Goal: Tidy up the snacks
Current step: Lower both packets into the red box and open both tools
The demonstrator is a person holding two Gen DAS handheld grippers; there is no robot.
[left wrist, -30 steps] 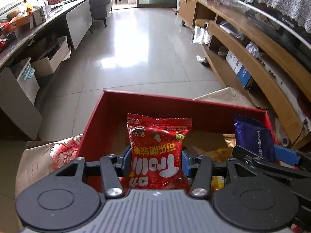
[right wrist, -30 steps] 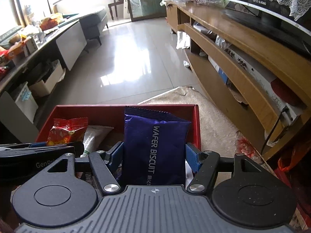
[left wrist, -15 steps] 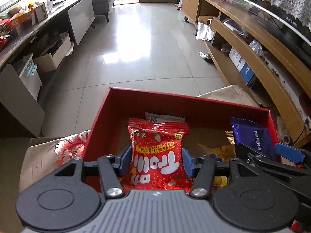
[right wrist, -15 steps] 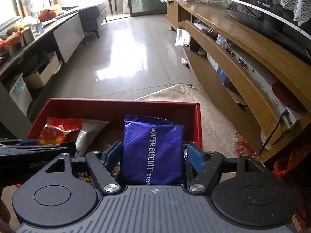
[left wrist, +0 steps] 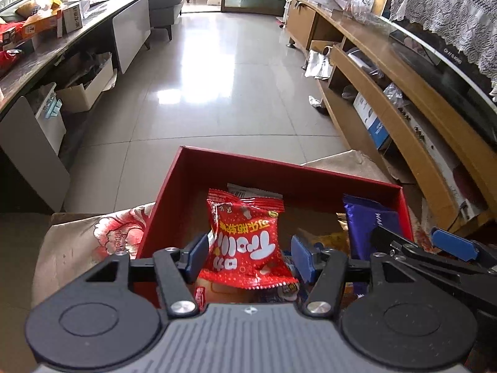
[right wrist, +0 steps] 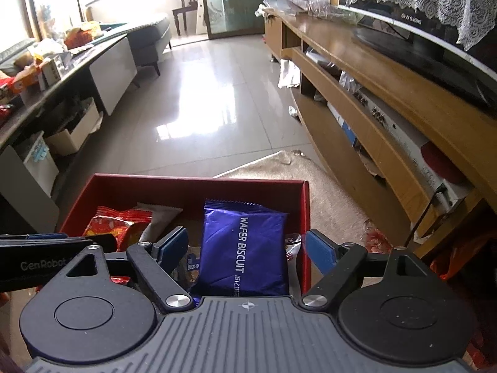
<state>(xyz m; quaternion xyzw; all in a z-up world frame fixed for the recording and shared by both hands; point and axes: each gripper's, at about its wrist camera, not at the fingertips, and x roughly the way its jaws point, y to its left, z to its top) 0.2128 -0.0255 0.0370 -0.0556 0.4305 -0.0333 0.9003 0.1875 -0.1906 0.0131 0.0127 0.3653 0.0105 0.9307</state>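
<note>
Inside the open red cardboard box (left wrist: 189,183), the crinkly red foil snack packet (left wrist: 245,242) and the purple wafer-biscuit packet (right wrist: 245,245) stand released; both the left tool (left wrist: 248,253) and the right tool (right wrist: 247,248) have just been opening, pads clear. Lift each straight out so neither packet snags.

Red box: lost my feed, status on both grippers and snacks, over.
Left gripper open, fingers just spreading off red snack packet. Right gripper open, clear of blue wafer biscuit pack. Both in red box. Nothing blocking.
</note>
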